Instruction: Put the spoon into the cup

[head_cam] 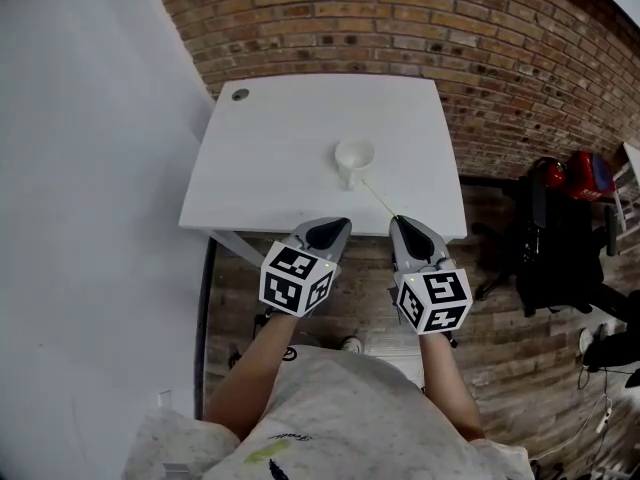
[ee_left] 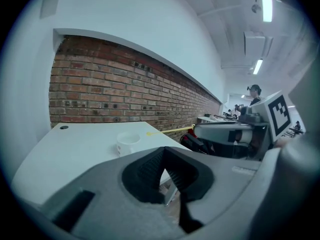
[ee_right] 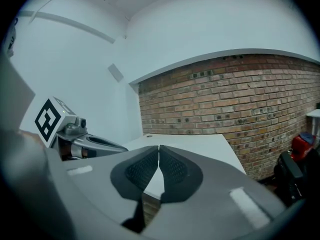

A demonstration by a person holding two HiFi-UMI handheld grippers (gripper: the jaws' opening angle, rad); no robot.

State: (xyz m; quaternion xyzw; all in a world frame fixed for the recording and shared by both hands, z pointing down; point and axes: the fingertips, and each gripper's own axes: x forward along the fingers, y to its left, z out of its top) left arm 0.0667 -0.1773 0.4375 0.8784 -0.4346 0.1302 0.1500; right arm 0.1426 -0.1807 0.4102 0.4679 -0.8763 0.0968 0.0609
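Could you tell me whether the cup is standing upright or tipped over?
Upright: the cup stands on the table, its round opening facing up.

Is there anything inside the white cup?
From above the cup looks empty, white inside. Its very bottom is too small to check. The yellow spoon is outside, held by the right gripper.

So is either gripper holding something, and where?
The right gripper pinches the spoon by its handle end. The left gripper holds nothing.

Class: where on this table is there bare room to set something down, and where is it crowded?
Bare: the left half, from grommet to cup, and the far strip by the brick wall. Crowded: around cup and spoon, near right.
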